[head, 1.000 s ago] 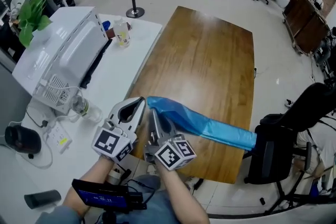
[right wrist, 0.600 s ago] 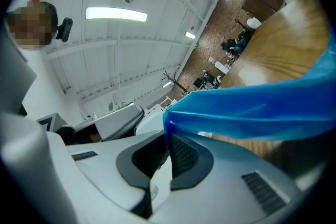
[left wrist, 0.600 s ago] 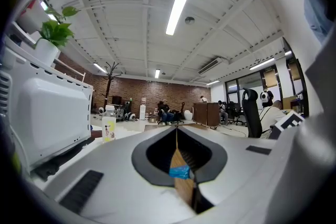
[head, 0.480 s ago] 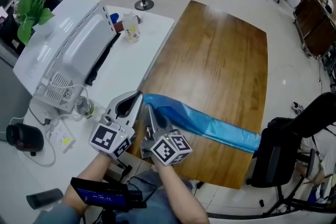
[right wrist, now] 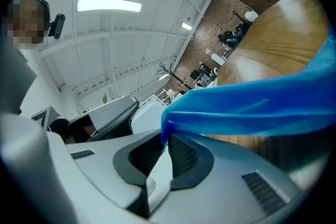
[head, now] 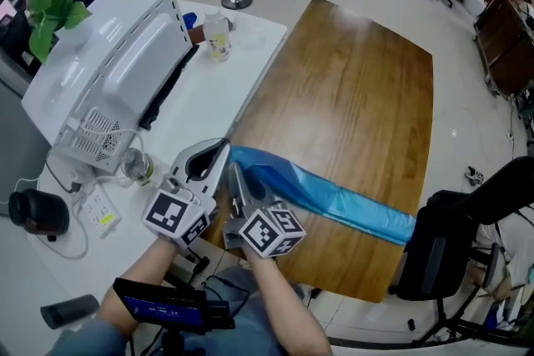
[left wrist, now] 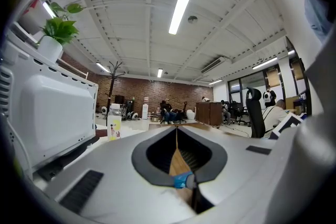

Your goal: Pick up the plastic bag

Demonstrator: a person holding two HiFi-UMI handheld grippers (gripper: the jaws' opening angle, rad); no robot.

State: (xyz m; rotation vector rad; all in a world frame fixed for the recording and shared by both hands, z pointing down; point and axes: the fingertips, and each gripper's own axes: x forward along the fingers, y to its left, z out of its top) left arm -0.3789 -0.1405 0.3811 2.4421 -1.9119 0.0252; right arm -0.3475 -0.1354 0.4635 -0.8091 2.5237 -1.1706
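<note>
A long blue plastic bag (head: pixel 334 200) lies stretched across the near corner of the wooden table (head: pixel 350 79). Its left end is lifted at the table's near-left edge, where both grippers meet it. My left gripper (head: pixel 224 151) is shut, with a small blue scrap of the bag (left wrist: pixel 182 181) pinched between its pads. Just to its right, my right gripper (head: pixel 234 172) has the bag's edge (right wrist: pixel 252 110) between its fingertips (right wrist: pixel 165 139), and its jaws are opening slightly. The bag's far end hangs toward the table's right edge.
A white side table (head: pixel 209 96) adjoins the wooden one on the left, carrying a white appliance (head: pixel 117 71), a bottle (head: pixel 219 36) and a plant (head: pixel 54 8). A black office chair (head: pixel 450 238) stands at the right. A stanchion base (head: pixel 236 0) is on the floor behind.
Both grippers and the bag's lifted end stay in nearly the same place. Only the head view has drifted a little.
</note>
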